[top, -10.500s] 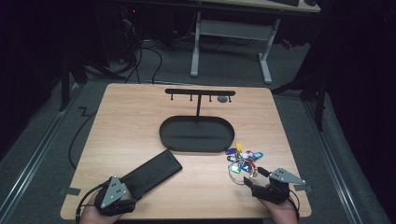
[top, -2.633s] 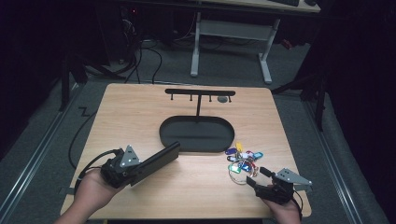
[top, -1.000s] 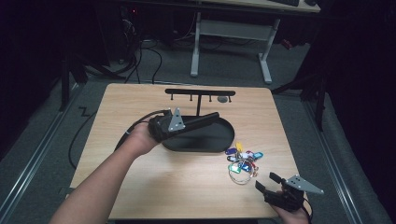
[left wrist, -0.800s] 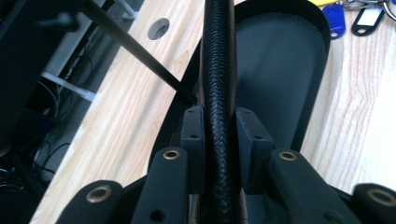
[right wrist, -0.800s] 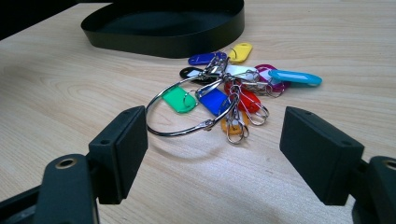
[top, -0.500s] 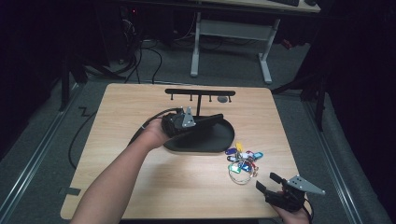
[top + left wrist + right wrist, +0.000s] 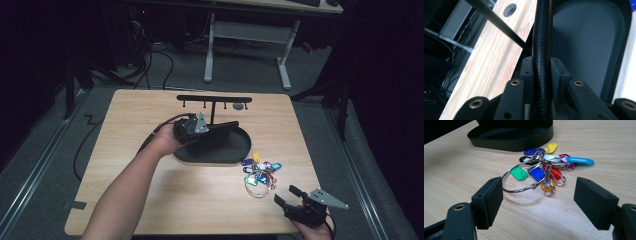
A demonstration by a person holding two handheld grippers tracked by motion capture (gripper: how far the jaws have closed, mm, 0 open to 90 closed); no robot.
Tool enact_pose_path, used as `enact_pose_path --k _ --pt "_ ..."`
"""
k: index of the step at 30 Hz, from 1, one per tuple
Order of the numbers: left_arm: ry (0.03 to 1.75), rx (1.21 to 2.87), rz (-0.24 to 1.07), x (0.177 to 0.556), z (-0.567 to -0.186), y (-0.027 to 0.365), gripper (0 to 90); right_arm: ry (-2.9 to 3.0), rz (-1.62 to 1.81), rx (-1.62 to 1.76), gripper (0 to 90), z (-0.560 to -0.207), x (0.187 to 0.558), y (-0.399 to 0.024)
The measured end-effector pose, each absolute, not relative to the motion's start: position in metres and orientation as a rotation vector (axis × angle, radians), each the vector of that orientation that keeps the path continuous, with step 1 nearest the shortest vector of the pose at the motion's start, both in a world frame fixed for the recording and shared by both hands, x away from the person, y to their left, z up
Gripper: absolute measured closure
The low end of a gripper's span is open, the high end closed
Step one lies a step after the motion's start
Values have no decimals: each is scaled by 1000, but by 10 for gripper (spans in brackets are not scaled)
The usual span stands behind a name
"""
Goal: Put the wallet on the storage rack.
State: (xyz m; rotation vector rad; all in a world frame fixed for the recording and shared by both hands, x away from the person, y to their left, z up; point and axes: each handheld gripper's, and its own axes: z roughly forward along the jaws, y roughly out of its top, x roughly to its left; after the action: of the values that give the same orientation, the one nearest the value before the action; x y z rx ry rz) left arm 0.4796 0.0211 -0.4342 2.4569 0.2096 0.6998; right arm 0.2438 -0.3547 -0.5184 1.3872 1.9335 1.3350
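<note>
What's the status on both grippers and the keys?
Left gripper shut on the black case, held over the tray. Right gripper open, jaws facing the key ring on the table. Nothing between jaws and keys.

From my end, tray (image 7: 235, 152) sat mid-table (image 7: 125, 150), hook stand (image 7: 214, 100) rising at its far edge. Key bunch (image 7: 258, 170) lay just right of & nearer than the tray. Left gripper (image 7: 192, 127) over tray w/ flat case (image 7: 222, 129); right gripper (image 7: 287, 200) near front-right corner.
</note>
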Motion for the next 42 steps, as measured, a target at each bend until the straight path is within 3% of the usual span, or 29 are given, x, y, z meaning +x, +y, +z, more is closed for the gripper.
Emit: enact_pose_path --k 23,42 --pt "264 2482 651 476 -453 32 722 1948 1318 1391 235 -520 245 -352" --pt "255 2477 543 444 -466 24 670 1957 1317 1370 236 -518 246 -347"
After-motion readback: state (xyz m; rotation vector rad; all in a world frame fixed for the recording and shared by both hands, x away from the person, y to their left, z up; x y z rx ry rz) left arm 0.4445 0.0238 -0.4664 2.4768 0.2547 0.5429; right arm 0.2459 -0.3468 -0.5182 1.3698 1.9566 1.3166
